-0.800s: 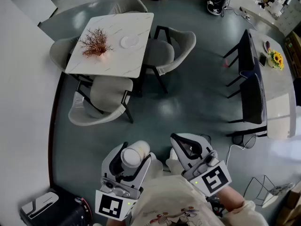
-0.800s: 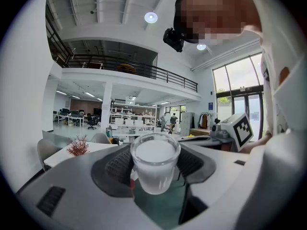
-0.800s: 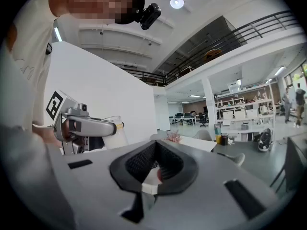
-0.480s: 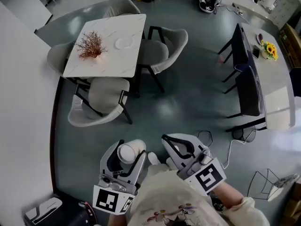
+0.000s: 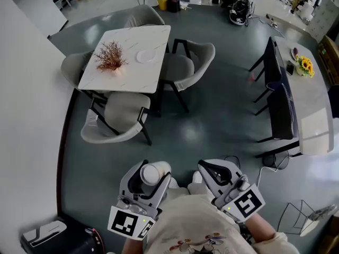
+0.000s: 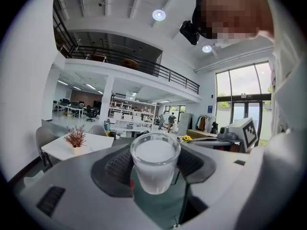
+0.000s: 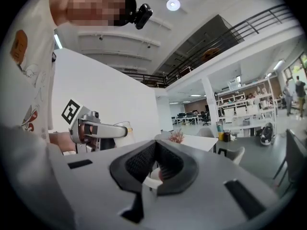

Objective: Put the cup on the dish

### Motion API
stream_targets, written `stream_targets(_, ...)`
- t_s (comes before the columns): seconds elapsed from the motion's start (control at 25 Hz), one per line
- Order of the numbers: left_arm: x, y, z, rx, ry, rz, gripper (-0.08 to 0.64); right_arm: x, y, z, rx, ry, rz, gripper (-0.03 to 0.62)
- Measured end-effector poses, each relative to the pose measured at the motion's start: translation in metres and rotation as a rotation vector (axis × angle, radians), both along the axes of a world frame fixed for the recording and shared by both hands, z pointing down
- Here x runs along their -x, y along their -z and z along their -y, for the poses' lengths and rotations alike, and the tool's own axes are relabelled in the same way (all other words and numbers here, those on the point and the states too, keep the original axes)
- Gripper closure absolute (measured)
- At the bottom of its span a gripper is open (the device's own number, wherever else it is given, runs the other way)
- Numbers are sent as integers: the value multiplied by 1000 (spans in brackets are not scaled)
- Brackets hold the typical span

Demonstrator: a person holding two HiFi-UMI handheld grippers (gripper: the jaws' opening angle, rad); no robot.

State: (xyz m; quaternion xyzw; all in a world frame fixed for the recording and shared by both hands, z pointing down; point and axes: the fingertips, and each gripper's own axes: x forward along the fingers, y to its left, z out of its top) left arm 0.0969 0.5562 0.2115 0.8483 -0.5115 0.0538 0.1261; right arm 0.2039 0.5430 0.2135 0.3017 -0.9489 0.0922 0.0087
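Two jaws of the left gripper (image 5: 149,177) pinch the small clear cup (image 6: 154,163) with a white inside, which stands upright between them. The right gripper (image 7: 156,163) has its jaws pressed together. The round white dish (image 5: 144,56) lies well apart on the white stone table (image 5: 127,74).

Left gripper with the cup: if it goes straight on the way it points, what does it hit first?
Nothing close. The left gripper, shut on the cup, aims at open floor right of the white table. It probably meets the floor first, though depth is unclear.
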Motion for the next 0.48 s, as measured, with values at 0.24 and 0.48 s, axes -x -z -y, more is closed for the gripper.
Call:
stream_targets(0.24, -5, -2, -8, -9, 47, 9, 288, -20, -19, -2, 15, 12, -28, 590)
stream_targets(0.48, -12, -2, -4, -17, 85, 20, 288, -14, -29, 6, 40, 74, -13, 591)
